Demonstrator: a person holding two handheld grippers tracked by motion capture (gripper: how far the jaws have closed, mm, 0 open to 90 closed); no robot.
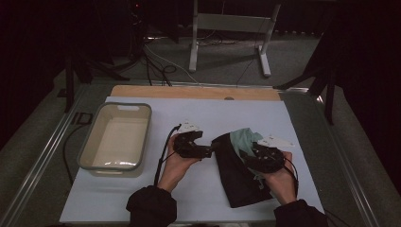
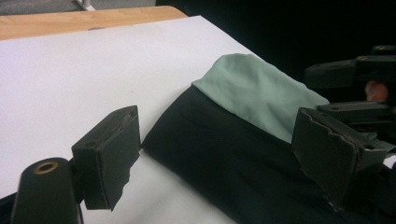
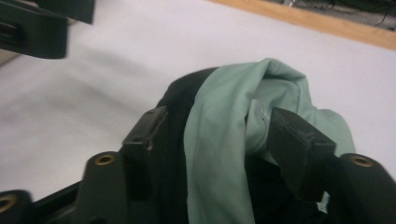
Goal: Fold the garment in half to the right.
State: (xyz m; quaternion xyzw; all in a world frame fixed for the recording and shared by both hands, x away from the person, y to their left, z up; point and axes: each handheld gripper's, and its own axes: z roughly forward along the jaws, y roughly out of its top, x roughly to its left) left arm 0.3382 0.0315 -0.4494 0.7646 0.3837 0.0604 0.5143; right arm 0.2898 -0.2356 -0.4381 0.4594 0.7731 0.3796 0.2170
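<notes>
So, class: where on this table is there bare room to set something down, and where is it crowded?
Bare sheet runs between the bin and the cloth, and along the far edge. Around the cloth it is crowded by both grippers.

My left tongs and right tongs are both matte black, each topped with a pale three-cornered plate and trailing a thin black cable back along my wrist. Seen from the left tongs' own camera, the jaws are blocky black pads with stepped, notched faces, and a brass-ringed screw hole sits at the base. The right tongs' camera shows the same brass-ringed holes. My sleeves are dark, bunched at the cuffs.
</notes>
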